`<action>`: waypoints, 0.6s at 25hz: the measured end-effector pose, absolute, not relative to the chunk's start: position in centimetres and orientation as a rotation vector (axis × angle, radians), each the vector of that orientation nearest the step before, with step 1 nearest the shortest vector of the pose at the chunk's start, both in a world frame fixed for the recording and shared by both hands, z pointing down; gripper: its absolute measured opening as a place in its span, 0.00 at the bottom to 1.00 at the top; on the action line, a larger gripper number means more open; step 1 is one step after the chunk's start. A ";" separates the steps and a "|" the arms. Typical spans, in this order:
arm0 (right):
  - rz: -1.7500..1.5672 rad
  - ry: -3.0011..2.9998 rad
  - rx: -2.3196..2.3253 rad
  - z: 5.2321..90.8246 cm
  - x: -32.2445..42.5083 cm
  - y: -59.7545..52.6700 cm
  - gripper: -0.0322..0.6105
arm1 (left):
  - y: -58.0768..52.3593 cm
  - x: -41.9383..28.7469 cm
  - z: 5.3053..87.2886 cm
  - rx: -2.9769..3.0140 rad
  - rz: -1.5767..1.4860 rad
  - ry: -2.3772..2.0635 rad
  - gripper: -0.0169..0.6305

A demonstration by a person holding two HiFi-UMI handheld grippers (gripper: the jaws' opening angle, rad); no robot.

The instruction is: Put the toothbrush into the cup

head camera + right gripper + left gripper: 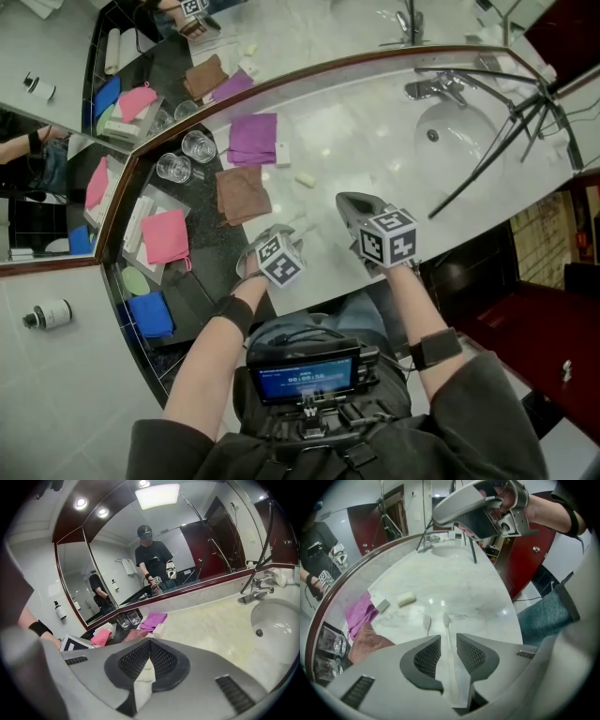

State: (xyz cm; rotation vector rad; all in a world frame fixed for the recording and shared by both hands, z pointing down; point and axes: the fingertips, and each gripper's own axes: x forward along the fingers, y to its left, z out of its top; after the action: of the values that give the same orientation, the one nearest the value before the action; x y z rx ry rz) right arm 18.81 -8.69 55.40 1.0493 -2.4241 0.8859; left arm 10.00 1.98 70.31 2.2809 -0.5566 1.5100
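Observation:
A white toothbrush (446,620) lies on the marble counter (356,141), bristle end pointing away, with its handle running between the jaws of my left gripper (448,641). Those jaws stand apart and a gap shows beside the handle. A second white brush head (426,623) shows just left of it, its handle hidden behind the left jaw. Two clear glass cups (199,145) (174,167) stand at the counter's far left on a dark tray. My right gripper (349,202) hovers shut to the right of the left gripper (279,232), above the counter.
Purple (253,138), brown (242,192), pink (166,234) and blue (150,314) cloths lie at the left. A soap bar (305,179) and a small white box (283,153) sit mid-counter. The sink (459,131) with faucet (436,89) is far right, crossed by black tripod legs (506,141).

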 end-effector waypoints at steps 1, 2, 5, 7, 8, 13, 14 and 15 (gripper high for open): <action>0.885 -2.423 1.047 55.4 18.8 -8.7 0.08 | 1.5 9.9 69.5 2.286 1.469 -0.592 0.18; 0.882 -2.423 1.043 55.4 18.7 -8.8 0.08 | 0.9 9.8 68.4 2.290 1.415 -0.635 0.18; 0.866 -2.430 1.029 55.1 18.4 -9.0 0.08 | -1.0 8.7 64.7 2.299 1.231 -0.786 0.18; 0.852 -2.435 1.015 54.9 18.0 -9.2 0.08 | -1.9 7.2 62.5 2.305 1.131 -0.882 0.18; 0.846 -2.438 1.008 54.7 17.8 -9.2 0.08 | -2.3 6.3 61.3 2.307 1.084 -0.932 0.17; 0.813 -2.449 0.965 54.1 16.4 -9.7 0.08 | -3.5 0.5 56.0 2.263 0.794 -1.202 0.03; 0.807 -2.452 0.955 54.0 16.0 -9.8 0.08 | -3.5 -0.7 55.3 2.246 0.735 -1.250 0.03; 0.802 -2.454 0.947 53.9 15.7 -9.8 0.08 | -3.3 -1.8 54.5 2.232 0.686 -1.288 0.03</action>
State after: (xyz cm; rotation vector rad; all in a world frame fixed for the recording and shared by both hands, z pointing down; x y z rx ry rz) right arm 15.69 -9.83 53.90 0.9465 -2.4537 0.8021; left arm -1.78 -3.31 54.47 2.2322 -1.2881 0.6860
